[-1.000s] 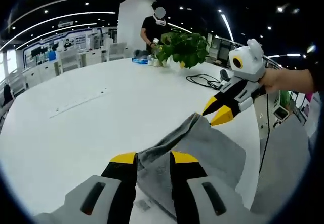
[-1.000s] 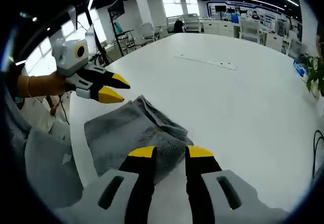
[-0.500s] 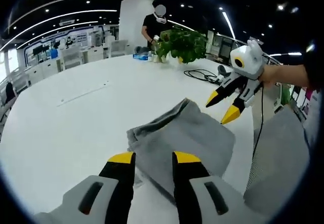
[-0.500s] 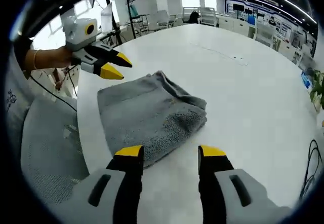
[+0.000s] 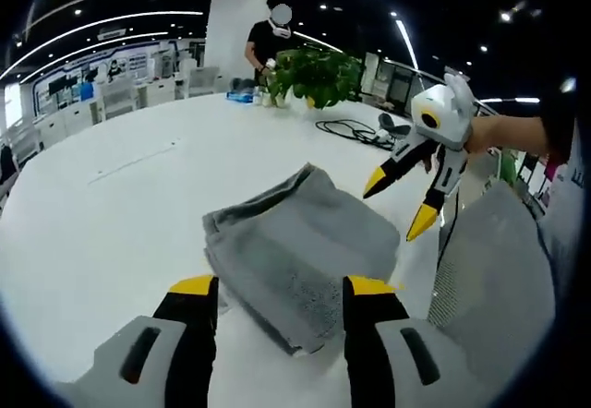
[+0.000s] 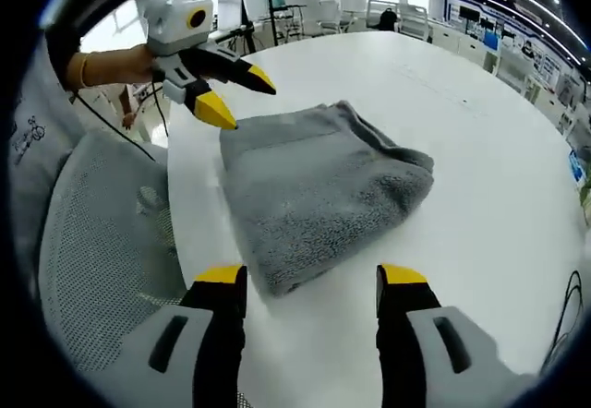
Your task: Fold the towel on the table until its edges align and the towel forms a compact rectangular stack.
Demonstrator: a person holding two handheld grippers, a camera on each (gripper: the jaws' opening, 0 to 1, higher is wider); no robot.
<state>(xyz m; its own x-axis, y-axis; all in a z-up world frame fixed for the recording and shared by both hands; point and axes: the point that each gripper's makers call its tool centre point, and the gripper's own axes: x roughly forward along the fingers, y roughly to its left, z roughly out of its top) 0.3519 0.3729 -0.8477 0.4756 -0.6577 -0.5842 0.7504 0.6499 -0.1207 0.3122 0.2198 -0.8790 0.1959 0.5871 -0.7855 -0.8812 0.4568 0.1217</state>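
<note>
Grey towel (image 5: 300, 251) lies folded in a thick rectangular stack on the white round table (image 5: 120, 205), close to the table edge nearest the person. Layered fold edges show along the stack's side (image 6: 323, 191); the layers sit roughly aligned, the far corner slightly raised and rumpled.

Left gripper (image 5: 282, 288): the 2 yellow-tipped jaws stand spread wide, holding nothing. In the left gripper view the tips sit on either side of the towel's near corner, raised above it; contact cannot be told. In the right gripper view this gripper (image 6: 231, 94) comes in beside the towel's far-left corner, jaws parted, a hand (image 6: 111, 65) holding its body.

Right gripper (image 6: 312, 276): jaws spread wide, holding nothing, tips just short of the towel's near edge. In the left gripper view it (image 5: 399, 200) hangs over the table edge just beside the towel's right side, jaws parted, not touching the cloth.

Grey mesh chair (image 6: 102, 233) stands just beside the table edge next to the towel.

Beyond the towel, on the far side of the table: potted green plant (image 5: 314, 74), black cable (image 5: 355, 131), and a person in black (image 5: 268, 39) standing behind the plant.
</note>
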